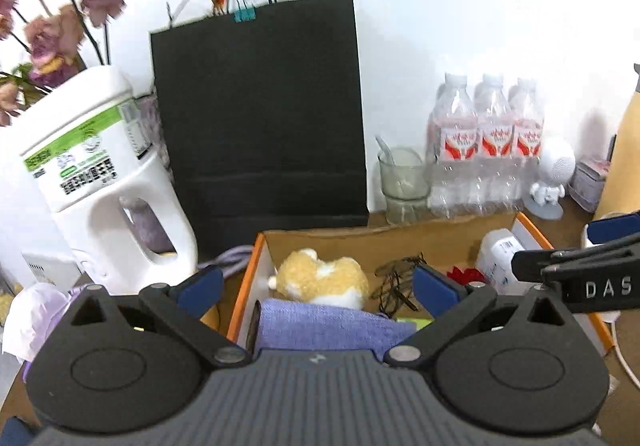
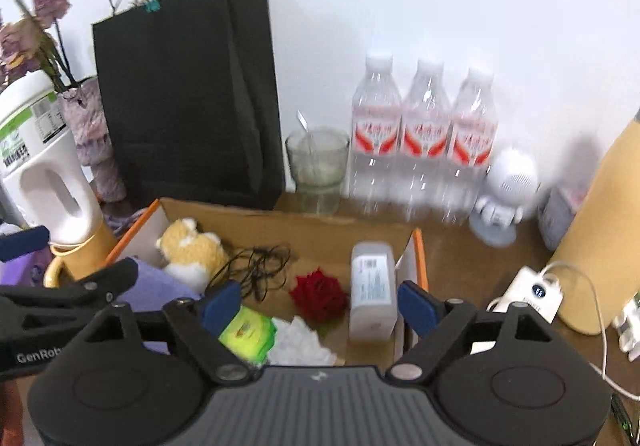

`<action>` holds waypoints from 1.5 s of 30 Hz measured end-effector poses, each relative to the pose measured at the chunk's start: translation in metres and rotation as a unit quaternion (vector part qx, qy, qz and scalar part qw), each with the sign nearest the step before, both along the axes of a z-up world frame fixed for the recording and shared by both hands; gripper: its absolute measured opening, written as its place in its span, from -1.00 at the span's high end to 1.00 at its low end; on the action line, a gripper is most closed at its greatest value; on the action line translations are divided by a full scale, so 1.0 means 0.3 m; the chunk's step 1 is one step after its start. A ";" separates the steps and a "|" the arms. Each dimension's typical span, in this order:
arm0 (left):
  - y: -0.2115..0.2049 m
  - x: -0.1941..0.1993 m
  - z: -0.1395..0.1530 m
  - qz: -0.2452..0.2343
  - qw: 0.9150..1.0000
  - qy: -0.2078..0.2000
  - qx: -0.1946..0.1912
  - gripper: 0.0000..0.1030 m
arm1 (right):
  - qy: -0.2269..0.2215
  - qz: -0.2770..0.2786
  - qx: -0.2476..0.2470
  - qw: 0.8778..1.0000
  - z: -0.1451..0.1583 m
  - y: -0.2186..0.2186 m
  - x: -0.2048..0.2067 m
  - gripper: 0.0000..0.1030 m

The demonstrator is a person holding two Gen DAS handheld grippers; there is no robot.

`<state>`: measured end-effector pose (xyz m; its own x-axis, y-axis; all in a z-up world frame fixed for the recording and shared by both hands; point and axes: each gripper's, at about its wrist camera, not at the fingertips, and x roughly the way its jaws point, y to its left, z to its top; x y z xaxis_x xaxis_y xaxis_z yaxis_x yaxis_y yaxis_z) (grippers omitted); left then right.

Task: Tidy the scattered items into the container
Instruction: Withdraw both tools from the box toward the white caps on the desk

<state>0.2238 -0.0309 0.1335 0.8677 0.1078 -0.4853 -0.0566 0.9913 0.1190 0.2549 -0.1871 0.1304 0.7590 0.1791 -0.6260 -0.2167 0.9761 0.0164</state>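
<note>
An orange-edged cardboard box point(image 1: 256, 270) point(image 2: 280, 224) sits on the wooden table. Inside lie a tan plush toy point(image 1: 322, 278) point(image 2: 192, 250), a purple cloth point(image 1: 332, 326) point(image 2: 160, 288), a tangled black cord point(image 1: 396, 282) point(image 2: 256, 266), a red fabric flower point(image 2: 318, 296), a white bottle point(image 2: 372, 286) point(image 1: 498, 258), a green packet point(image 2: 248, 332) and white tissue point(image 2: 300, 344). My left gripper point(image 1: 318, 288) is open and empty above the box's left part. My right gripper point(image 2: 320, 304) is open and empty above the box's right part.
A black paper bag point(image 1: 260, 113) stands behind the box. A white jug point(image 1: 100, 173) with dried flowers is at left. A glass cup point(image 2: 318, 169), three water bottles point(image 2: 424, 137), a white figurine point(image 2: 504, 189) and a white charger point(image 2: 528, 292) are at right.
</note>
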 end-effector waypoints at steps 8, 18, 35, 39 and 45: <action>0.020 -0.041 -0.076 -0.007 0.998 -0.023 -0.051 -1.00 | -0.042 -0.011 0.058 0.997 -0.115 -0.052 -0.056 -0.66; 0.029 -0.288 -0.133 -0.003 0.997 -0.044 -0.056 -1.00 | -0.072 -0.012 0.087 0.993 -0.158 -0.083 -0.286 -0.66; 0.037 -1.058 -0.228 -0.086 0.993 -0.060 -0.062 -1.00 | -0.058 0.014 0.122 0.991 -0.276 -0.167 -1.144 -0.68; 0.056 -1.142 -0.251 -0.072 0.995 -0.057 -0.046 -1.00 | -0.073 0.012 0.116 0.991 -0.262 -0.177 -1.236 -0.69; 0.101 -1.239 -0.237 -0.051 0.995 -0.075 -0.051 -1.00 | -0.082 0.010 0.127 0.988 -0.237 -0.192 -1.289 -0.70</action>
<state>-0.1478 -0.0007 0.0625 0.9352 -0.0278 -0.3530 0.0356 0.9992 0.0156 -0.1317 -0.2447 0.0592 0.8414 0.3314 -0.4268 -0.2568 0.9402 0.2236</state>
